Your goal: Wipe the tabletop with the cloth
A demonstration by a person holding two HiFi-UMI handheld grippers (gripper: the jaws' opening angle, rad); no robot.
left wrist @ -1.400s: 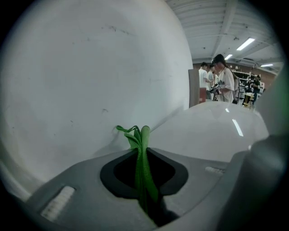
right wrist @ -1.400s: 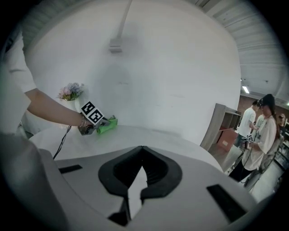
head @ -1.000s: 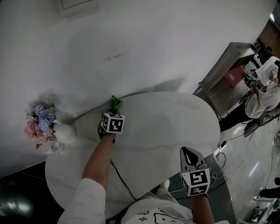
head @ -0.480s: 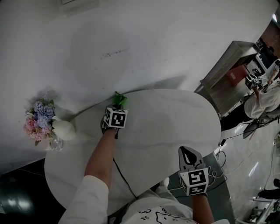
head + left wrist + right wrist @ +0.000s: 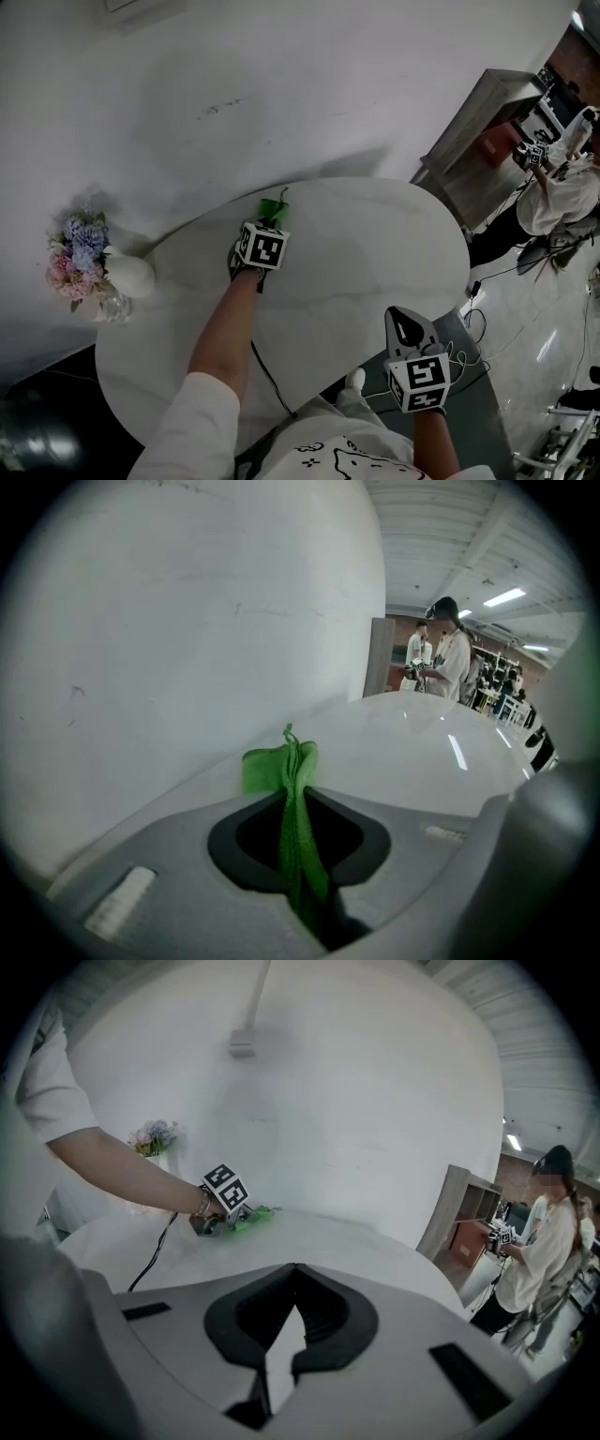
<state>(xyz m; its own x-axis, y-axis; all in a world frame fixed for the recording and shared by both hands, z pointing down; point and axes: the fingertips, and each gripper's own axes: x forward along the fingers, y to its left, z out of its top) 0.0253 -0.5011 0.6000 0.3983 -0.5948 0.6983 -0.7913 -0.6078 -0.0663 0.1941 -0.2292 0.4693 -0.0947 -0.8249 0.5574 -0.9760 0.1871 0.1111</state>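
left claw clamped on bunched green cloth, at far edge of white round desk | right claw closed, empty, beyond near edge | risk: thin pinch may slip under drag; wide sweep could tip flower vase | glossy top, white wall behind, people beyond

A white sleeve is worn; the grey left gripper and right gripper are topped by black-and-white marker cubes.
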